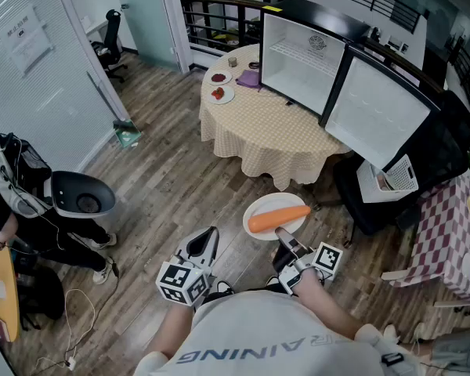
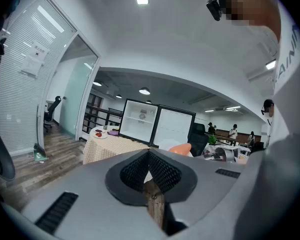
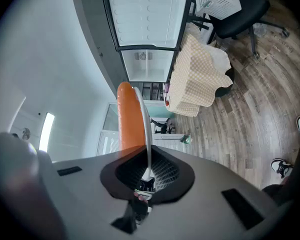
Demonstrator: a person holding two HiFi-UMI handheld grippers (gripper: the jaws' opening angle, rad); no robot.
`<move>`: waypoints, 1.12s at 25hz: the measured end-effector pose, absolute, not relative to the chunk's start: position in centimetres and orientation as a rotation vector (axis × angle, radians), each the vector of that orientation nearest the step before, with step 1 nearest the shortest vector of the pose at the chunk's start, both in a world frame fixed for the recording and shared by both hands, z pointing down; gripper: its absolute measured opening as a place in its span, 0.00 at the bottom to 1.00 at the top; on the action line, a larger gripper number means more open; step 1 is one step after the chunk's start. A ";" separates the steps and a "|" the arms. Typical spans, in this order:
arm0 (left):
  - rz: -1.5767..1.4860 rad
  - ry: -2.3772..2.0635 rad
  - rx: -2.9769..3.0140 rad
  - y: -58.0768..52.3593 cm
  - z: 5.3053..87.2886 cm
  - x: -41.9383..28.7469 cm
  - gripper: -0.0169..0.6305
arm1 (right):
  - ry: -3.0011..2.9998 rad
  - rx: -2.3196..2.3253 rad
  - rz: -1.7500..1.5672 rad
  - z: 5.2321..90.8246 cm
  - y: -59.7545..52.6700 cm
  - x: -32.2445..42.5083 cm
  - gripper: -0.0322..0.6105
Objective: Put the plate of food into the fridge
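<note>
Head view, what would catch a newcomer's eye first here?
A long orange carrot lies on a white plate, whose rim is pinched in the right gripper, low at centre above the wood floor. Beyond it, a fridge with its door swung open stands at the far side of a round table draped in a checked cloth.

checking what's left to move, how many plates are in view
3. One plate, holding a carrot, is clamped in the right gripper; two plates sit on the table beside the fridge. More may be hidden.
</note>
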State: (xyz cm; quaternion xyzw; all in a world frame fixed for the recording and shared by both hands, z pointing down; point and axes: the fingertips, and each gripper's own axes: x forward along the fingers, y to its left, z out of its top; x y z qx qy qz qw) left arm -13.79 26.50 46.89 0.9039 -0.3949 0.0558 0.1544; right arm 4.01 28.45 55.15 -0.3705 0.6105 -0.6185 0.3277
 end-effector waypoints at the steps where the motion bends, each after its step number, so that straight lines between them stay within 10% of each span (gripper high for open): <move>1: 0.159 -1.129 2.593 26.5 46.9 -13.7 0.04 | 1.600 -0.969 -1.617 55.1 28.4 4.0 0.11; 28: 0.138 -1.097 2.573 25.4 47.4 -14.0 0.04 | 1.628 -0.984 -1.591 54.5 26.8 3.4 0.11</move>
